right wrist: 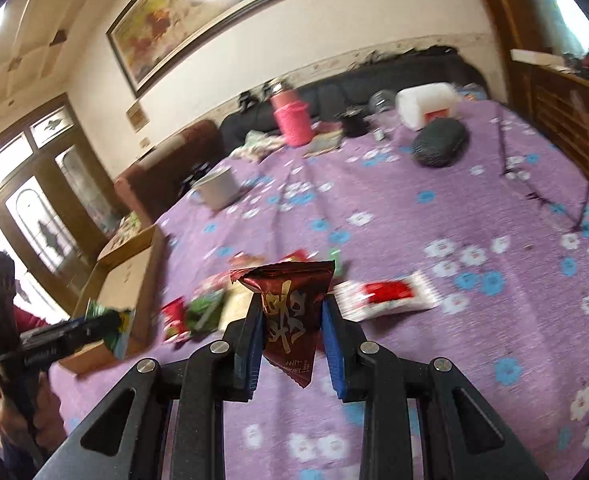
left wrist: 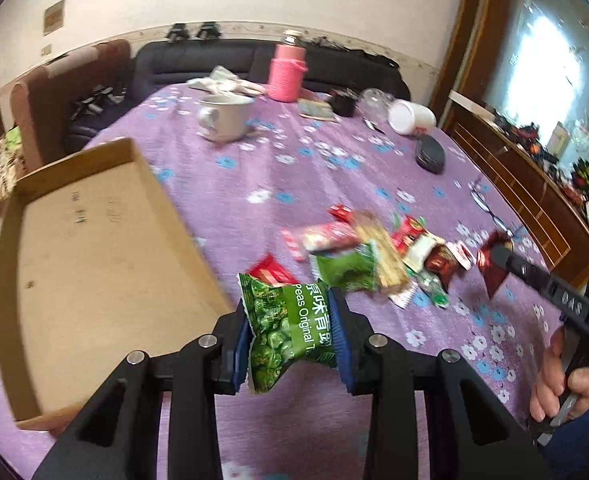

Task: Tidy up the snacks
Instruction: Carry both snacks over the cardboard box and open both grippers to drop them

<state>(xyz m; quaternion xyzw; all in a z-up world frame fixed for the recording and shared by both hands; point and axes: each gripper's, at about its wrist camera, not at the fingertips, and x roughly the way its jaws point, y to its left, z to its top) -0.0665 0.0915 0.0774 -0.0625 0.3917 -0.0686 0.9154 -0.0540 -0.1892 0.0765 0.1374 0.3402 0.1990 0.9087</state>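
Note:
My left gripper (left wrist: 292, 330) is shut on a green pea snack packet (left wrist: 286, 332), held above the purple flowered tablecloth beside the cardboard box (left wrist: 86, 264). My right gripper (right wrist: 292, 320) is shut on a dark red snack packet (right wrist: 288, 308); it shows in the left wrist view as the dark red packet (left wrist: 492, 264) at the right. A pile of snack packets (left wrist: 370, 256) lies on the cloth between the two grippers. In the right wrist view the left gripper (right wrist: 106, 322) hangs near the cardboard box (right wrist: 126, 280), and a red-and-white packet (right wrist: 386, 294) lies just right of the red one.
A white mug (left wrist: 224, 116), a pink flask (left wrist: 286, 76), a tipped white jar (left wrist: 410, 118), a black case (left wrist: 430, 154) and spectacles (left wrist: 490, 208) sit further back on the table. A dark sofa and brown armchair (left wrist: 54, 96) stand behind. A wooden cabinet (left wrist: 526, 184) runs along the right.

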